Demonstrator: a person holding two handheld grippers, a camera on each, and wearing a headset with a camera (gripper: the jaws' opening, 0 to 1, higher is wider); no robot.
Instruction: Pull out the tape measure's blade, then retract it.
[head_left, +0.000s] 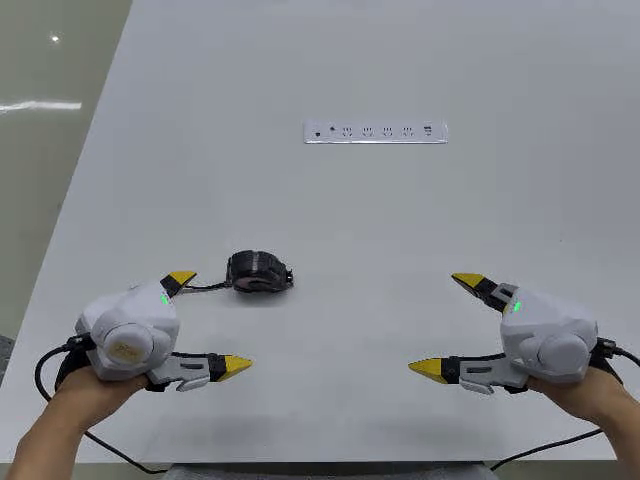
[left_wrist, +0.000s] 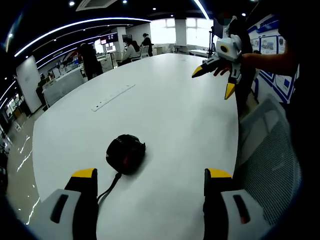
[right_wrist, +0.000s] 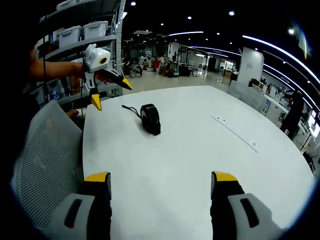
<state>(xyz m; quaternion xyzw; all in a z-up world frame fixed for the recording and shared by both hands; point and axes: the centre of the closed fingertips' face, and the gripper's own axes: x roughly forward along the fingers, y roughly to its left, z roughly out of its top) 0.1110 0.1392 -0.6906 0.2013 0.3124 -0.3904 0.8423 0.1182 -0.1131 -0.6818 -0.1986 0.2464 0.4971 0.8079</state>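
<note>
A black tape measure (head_left: 259, 271) lies on the white table (head_left: 360, 210), its thin black strap trailing left. Its blade is fully inside the case. My left gripper (head_left: 208, 322) hovers open at the table's front left, just left of and nearer than the tape measure (left_wrist: 125, 153), which sits ahead between its yellow tips. My right gripper (head_left: 448, 324) is open at the front right, well away from the tape measure (right_wrist: 150, 119). Each gripper view also catches the other gripper: the right one (left_wrist: 215, 80) and the left one (right_wrist: 111, 92), both open.
A white power strip (head_left: 375, 132) lies flat at the table's middle, farther back. A mesh chair back (right_wrist: 47, 160) stands at the table's near edge. Desks, shelves and people fill the room beyond the table.
</note>
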